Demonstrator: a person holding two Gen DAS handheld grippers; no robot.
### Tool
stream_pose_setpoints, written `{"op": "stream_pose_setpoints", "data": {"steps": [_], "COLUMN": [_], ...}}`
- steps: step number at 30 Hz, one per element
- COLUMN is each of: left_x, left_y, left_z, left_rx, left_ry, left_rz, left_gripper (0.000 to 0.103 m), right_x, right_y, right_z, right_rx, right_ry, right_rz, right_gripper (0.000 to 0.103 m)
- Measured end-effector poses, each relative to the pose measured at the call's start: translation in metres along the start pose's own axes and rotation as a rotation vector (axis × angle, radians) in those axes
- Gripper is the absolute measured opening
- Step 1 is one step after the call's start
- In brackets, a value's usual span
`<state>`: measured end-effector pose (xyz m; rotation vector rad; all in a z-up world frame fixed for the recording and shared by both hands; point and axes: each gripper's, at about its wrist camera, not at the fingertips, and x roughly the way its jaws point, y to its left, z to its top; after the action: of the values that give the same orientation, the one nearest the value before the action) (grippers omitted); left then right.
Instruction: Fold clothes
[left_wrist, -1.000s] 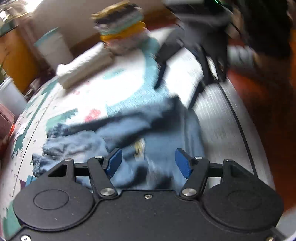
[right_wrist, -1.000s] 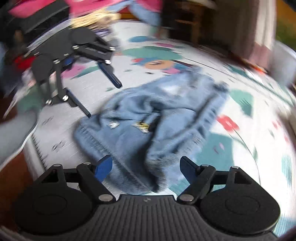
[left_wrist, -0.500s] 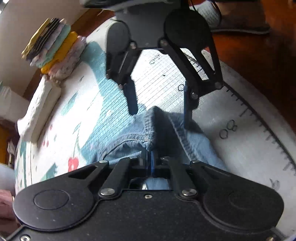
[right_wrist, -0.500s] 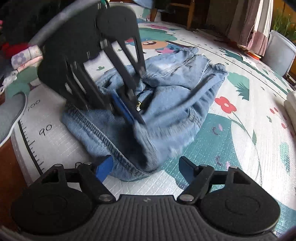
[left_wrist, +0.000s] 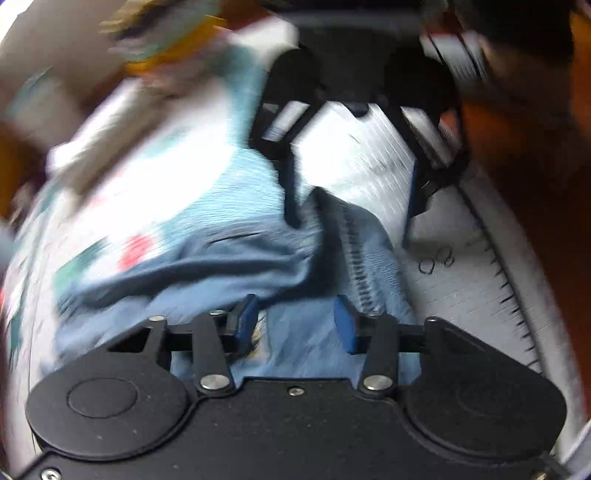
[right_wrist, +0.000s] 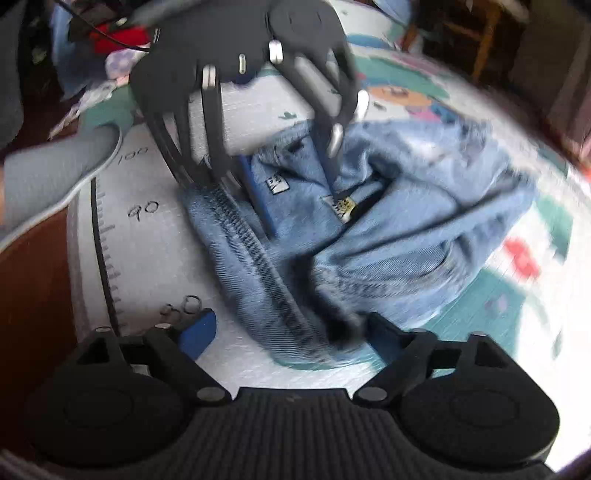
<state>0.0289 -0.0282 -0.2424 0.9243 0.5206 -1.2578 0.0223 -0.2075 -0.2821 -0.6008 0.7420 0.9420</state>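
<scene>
Crumpled blue denim shorts (right_wrist: 388, 236) lie on a patterned play mat (right_wrist: 155, 258) near its ruler-marked edge. My left gripper (left_wrist: 295, 326) hovers low over the denim (left_wrist: 221, 266) and its jaws are opening, with cloth under and between the blue pads (left_wrist: 245, 325) but not pinched. In the right wrist view the left gripper (right_wrist: 295, 188) stands over the waistband by a small label (right_wrist: 345, 205). My right gripper (right_wrist: 291, 332) is open and wide, with the stitched waistband edge (right_wrist: 266, 266) lying between its fingers. It shows opposite as the right gripper (left_wrist: 351, 218).
A blurred stack of folded clothes (left_wrist: 159, 48) and a rolled white cloth (left_wrist: 92, 147) sit at the mat's far side. Brown wooden floor (left_wrist: 535, 184) borders the mat edge. A person's grey-socked foot (right_wrist: 55, 173) rests by the "90" and "100" marks. Chair legs (right_wrist: 487, 37) stand behind.
Half a second ago my left gripper was shut on the denim waistband; its jaws have since parted and let it go. My right gripper has sunk closer to the shorts' near edge.
</scene>
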Motion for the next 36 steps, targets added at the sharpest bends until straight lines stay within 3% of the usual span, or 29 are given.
{"op": "stream_pose_setpoints", "data": {"steps": [3,6,8,10,13,18,21,25,26,27,28,29,31,36], "left_x": [-0.032,-0.031,-0.02,-0.012,-0.012,-0.007,-0.003,0.002,0.002,0.002,-0.002,-0.007,-0.025,-0.06], "left_y": [-0.014,-0.048,-0.067,-0.075,-0.077,-0.091,-0.103,-0.111,-0.109,-0.104,-0.099,-0.094,-0.074,-0.012], "left_z": [-0.024,-0.038,-0.044,-0.05,-0.05,-0.047,-0.052,-0.052,-0.051,-0.049,-0.046,-0.044,-0.033,-0.025], "left_rx": [-0.102,-0.016,0.059,0.114,0.115,0.212,0.324,0.424,0.415,0.376,0.345,0.319,0.171,-0.127], "left_ry": [-0.031,0.008,0.047,0.092,0.095,0.074,0.07,0.07,0.076,0.085,0.078,0.065,0.019,-0.087], "left_rz": [0.001,0.004,0.04,0.061,0.093,0.187,0.241,0.266,0.243,0.204,0.195,0.198,0.195,0.172], "left_gripper": [0.048,0.048,0.048,0.048,0.048,0.051,0.051,0.049,0.042,0.023,0.02,0.019,0.018,0.018], "right_x": [-0.012,-0.007,-0.006,-0.006,-0.011,-0.019,-0.026,-0.026,-0.025,-0.024,-0.024,-0.025,-0.028,-0.027], "right_y": [0.011,0.029,0.03,0.024,0.017,0.002,-0.01,-0.019,-0.019,-0.019,-0.018,-0.016,-0.007,0.025], "right_z": [-0.002,-0.005,-0.005,-0.004,-0.002,-0.004,-0.005,-0.005,-0.006,-0.006,-0.007,-0.007,-0.007,-0.013], "right_rx": [-0.094,-0.237,-0.251,-0.222,-0.159,0.063,0.189,0.261,0.265,0.263,0.258,0.236,0.153,-0.143], "right_ry": [-0.054,-0.044,-0.039,-0.036,-0.047,-0.081,-0.116,-0.132,-0.129,-0.127,-0.125,-0.124,-0.123,-0.095], "right_rz": [-0.064,-0.072,-0.069,-0.082,-0.092,-0.057,-0.023,0.008,0.014,0.013,0.016,0.015,-0.003,-0.107], "right_gripper": [0.069,0.064,0.063,0.059,0.059,0.052,0.051,0.051,0.051,0.051,0.051,0.051,0.052,0.067]}}
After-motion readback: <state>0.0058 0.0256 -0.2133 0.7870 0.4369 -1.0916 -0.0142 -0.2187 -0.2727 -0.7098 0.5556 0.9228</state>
